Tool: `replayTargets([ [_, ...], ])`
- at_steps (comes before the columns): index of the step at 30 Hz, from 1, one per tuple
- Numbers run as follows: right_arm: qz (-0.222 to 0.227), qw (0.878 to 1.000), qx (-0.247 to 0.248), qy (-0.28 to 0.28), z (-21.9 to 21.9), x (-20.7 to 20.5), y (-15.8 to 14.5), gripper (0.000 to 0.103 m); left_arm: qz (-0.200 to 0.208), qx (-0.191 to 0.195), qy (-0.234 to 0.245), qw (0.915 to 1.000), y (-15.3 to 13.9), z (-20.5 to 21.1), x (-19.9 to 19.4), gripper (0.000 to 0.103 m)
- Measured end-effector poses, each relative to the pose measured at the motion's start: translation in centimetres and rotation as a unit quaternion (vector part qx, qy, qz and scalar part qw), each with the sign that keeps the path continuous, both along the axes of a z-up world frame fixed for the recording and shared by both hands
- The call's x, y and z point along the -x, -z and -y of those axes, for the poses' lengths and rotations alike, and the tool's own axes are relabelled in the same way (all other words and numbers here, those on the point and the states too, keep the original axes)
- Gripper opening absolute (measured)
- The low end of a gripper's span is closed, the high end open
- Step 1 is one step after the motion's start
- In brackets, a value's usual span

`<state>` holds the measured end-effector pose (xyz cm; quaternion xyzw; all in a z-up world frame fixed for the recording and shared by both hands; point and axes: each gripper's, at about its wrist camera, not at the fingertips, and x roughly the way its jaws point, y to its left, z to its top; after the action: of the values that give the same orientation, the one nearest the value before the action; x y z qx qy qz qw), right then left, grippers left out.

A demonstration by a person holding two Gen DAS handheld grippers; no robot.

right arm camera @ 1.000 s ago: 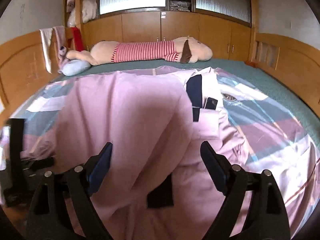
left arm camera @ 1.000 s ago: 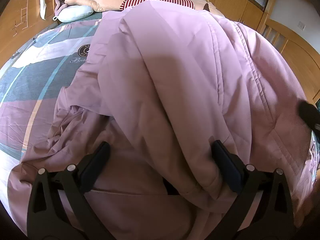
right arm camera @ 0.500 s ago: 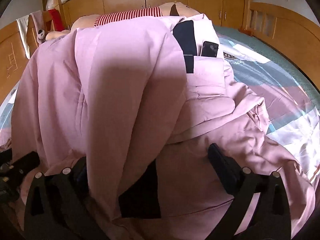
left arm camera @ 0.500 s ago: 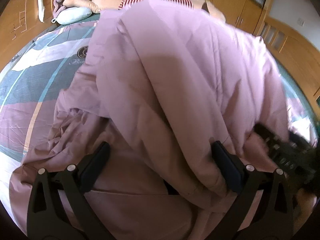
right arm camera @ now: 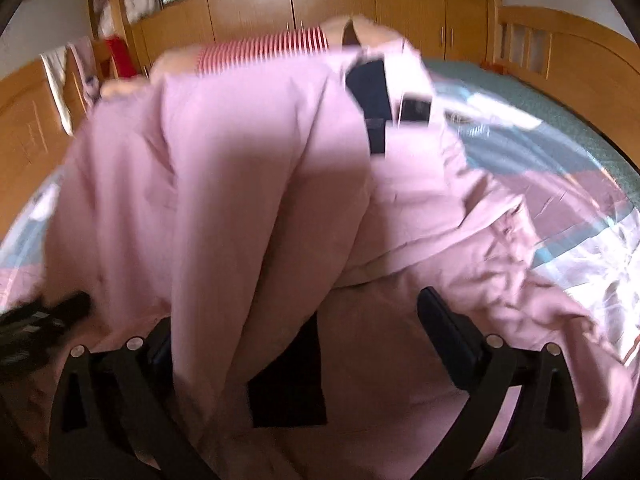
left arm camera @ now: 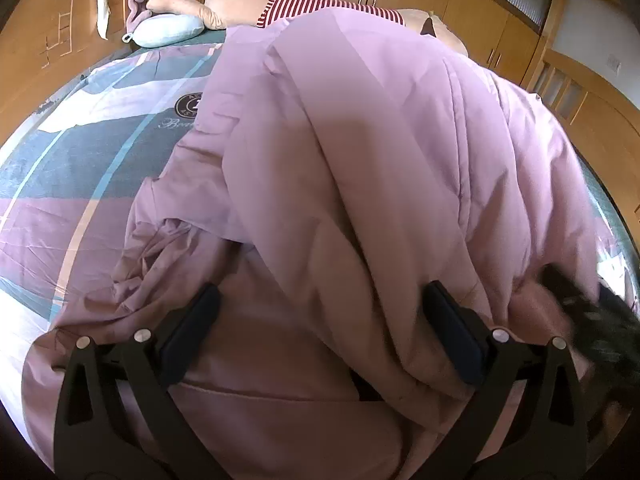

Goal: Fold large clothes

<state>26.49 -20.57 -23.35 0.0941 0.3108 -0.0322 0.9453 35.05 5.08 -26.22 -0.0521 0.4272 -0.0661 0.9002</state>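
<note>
A large pink padded jacket [left arm camera: 380,160] lies heaped on the bed, one half folded over the other. My left gripper [left arm camera: 320,332] is low over its near edge, jaws wide apart, with a thick fold of cloth lying loosely between them. My right gripper [right arm camera: 300,320] is open just as wide over the same jacket [right arm camera: 240,160], and the folded-over flap drapes across its left finger. A navy collar lining [right arm camera: 372,96] shows at the far end and a dark patch [right arm camera: 288,380] sits near the jaws. Each gripper appears blurred at the edge of the other's view.
The patterned bedspread [left arm camera: 80,160] spreads out to the left and right of the jacket. A striped plush toy [left arm camera: 320,2] and a pale blue cushion [left arm camera: 168,30] lie at the far end. Wooden cabinets [right arm camera: 320,4] and bed rails [right arm camera: 560,60] enclose the bed.
The right gripper has sunk closer to the jacket and its jaws have spread wider. It has also come into the right edge of the left wrist view. The left gripper has stayed put.
</note>
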Motion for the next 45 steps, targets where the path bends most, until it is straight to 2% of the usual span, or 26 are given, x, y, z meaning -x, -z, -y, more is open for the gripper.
replayTargets([
  [2, 0.041, 0.999, 0.004, -0.001, -0.5, 1.6, -1.6, 0.102, -0.002, 0.0, 0.0, 1.0, 0.0, 0.0, 0.0, 0.101],
  [4, 0.048, 0.999, 0.017, -0.015, -1.6, 2.4, -2.4, 0.102, -0.001, 0.0, 0.0, 1.0, 0.0, -0.1, 0.0, 0.101],
  [8, -0.02, 0.997, 0.065, -0.036, -3.4, 0.9, 0.3, 0.102, 0.007, 0.009, -0.009, 0.9999, -0.5, -0.3, 0.1, 0.101],
  [10, -0.069, 0.995, 0.055, -0.037, -3.4, -0.5, 2.6, 0.102, 0.016, 0.015, -0.015, 0.9997, -1.0, -0.6, 0.5, 0.101],
  [12, -0.079, 0.996, 0.022, -0.038, -2.6, -0.9, 3.1, 0.102, 0.03, 0.014, -0.022, 0.9992, -1.5, -0.8, 1.0, 0.101],
  [15, -0.08, 0.996, 0.015, -0.041, -2.4, -0.8, 3.2, 0.102, 0.047, -0.002, -0.02, 0.9987, -2.0, -0.5, 1.4, 0.101],
  [18, -0.078, 0.996, 0.019, -0.04, -2.5, -0.8, 3.1, 0.102, 0.029, -0.024, -0.016, 0.9991, -0.9, 0.0, 1.0, 0.101],
  [22, -0.08, 0.996, 0.009, -0.038, -2.5, -0.1, 2.9, 0.102, -0.003, 0.005, -0.012, 0.9999, -0.1, -1.0, -0.1, 0.101],
  [23, -0.072, 0.997, -0.004, -0.038, -2.3, 0.3, 2.4, 0.102, -0.006, 0.006, -0.011, 0.9999, -0.1, -1.0, -0.1, 0.101],
  [25, -0.019, 0.998, -0.036, -0.046, -2.2, 2.6, 0.7, 0.101, 0.0, 0.013, -0.018, 0.9998, -0.7, -1.4, 0.4, 0.101],
  [26, 0.005, 0.998, -0.042, -0.054, -2.3, 3.8, -0.2, 0.101, 0.003, 0.023, -0.025, 0.9994, -1.2, -1.7, 0.8, 0.101],
  [27, 0.013, 0.998, -0.025, -0.063, -2.7, 5.1, -1.0, 0.101, 0.004, 0.031, -0.031, 0.999, -1.7, -2.0, 1.2, 0.101],
  [29, 0.0, 0.997, 0.006, -0.077, -3.4, 6.4, -1.4, 0.101, 0.005, 0.04, -0.029, 0.9987, -2.7, -2.4, 2.4, 0.101],
  [32, -0.023, 0.997, 0.021, -0.075, -2.9, 7.3, -1.1, 0.101, -0.012, 0.015, -0.024, 0.9995, -2.7, -2.2, 3.4, 0.101],
  [34, -0.088, 0.994, 0.035, -0.059, -1.9, 6.5, 1.2, 0.101, -0.03, -0.007, -0.014, 0.9994, -1.6, -1.7, 3.6, 0.101],
  [36, -0.123, 0.99, 0.035, -0.06, -1.5, 6.1, 3.9, 0.102, -0.044, -0.032, -0.001, 0.9985, 0.1, -1.2, 3.5, 0.101],
  [38, -0.095, 0.992, 0.052, -0.065, -1.9, 6.8, 4.3, 0.102, -0.023, -0.046, 0.004, 0.9987, 0.6, -0.8, 3.8, 0.101],
  [40, -0.095, 0.991, 0.063, -0.063, -2.2, 6.9, 4.3, 0.102, -0.019, -0.05, 0.005, 0.9986, 0.6, -0.8, 3.9, 0.101],
  [45, -0.095, 0.992, 0.038, -0.081, -1.3, 7.8, 3.7, 0.102, -0.007, -0.025, 0.002, 0.9997, 0.1, -1.7, 5.0, 0.101],
])
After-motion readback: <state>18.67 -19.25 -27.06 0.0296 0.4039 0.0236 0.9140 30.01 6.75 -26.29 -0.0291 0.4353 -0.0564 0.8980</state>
